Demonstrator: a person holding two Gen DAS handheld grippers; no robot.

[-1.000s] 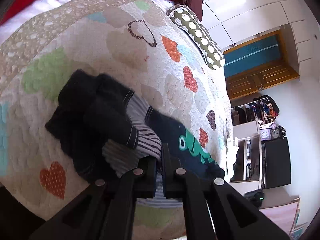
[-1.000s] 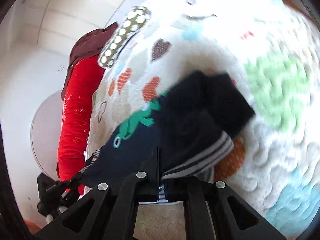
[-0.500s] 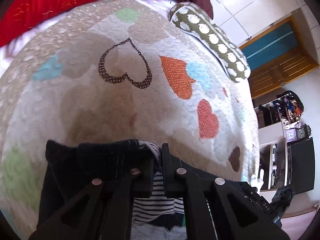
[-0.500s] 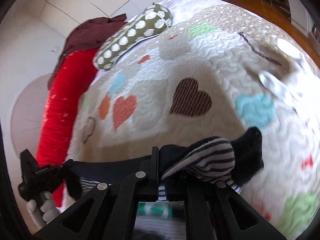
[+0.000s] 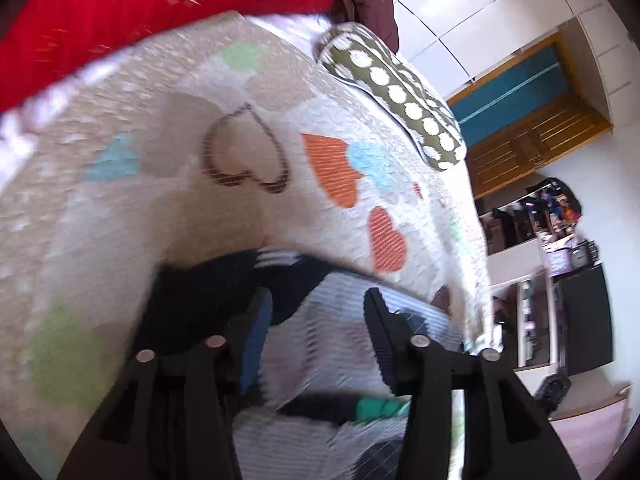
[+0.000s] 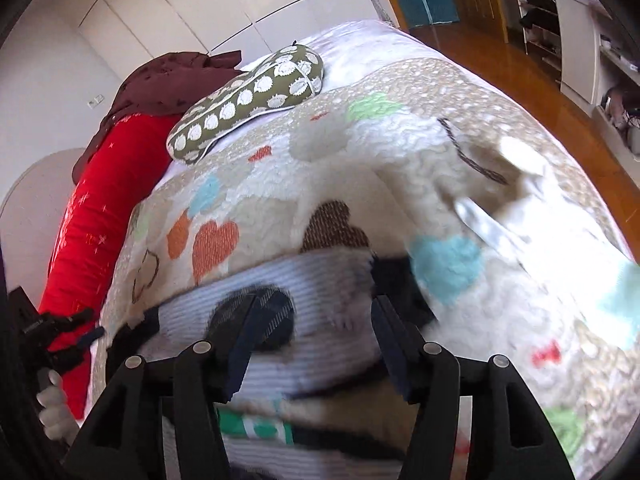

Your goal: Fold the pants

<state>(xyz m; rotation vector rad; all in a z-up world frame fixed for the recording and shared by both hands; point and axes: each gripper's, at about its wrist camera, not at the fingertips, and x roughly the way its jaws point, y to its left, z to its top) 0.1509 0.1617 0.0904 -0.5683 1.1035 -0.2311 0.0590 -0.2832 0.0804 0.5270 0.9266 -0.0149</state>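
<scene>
Left gripper and right gripper now spread open, striped pants released onto heart-patterned quilt, no longer pinched

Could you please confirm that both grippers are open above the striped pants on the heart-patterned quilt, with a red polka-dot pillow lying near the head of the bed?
Nearly right: the polka-dot pillow is olive green with white dots, not red, as the right wrist view shows. The left gripper and right gripper are both open above the striped pants on the heart-patterned quilt.
</scene>
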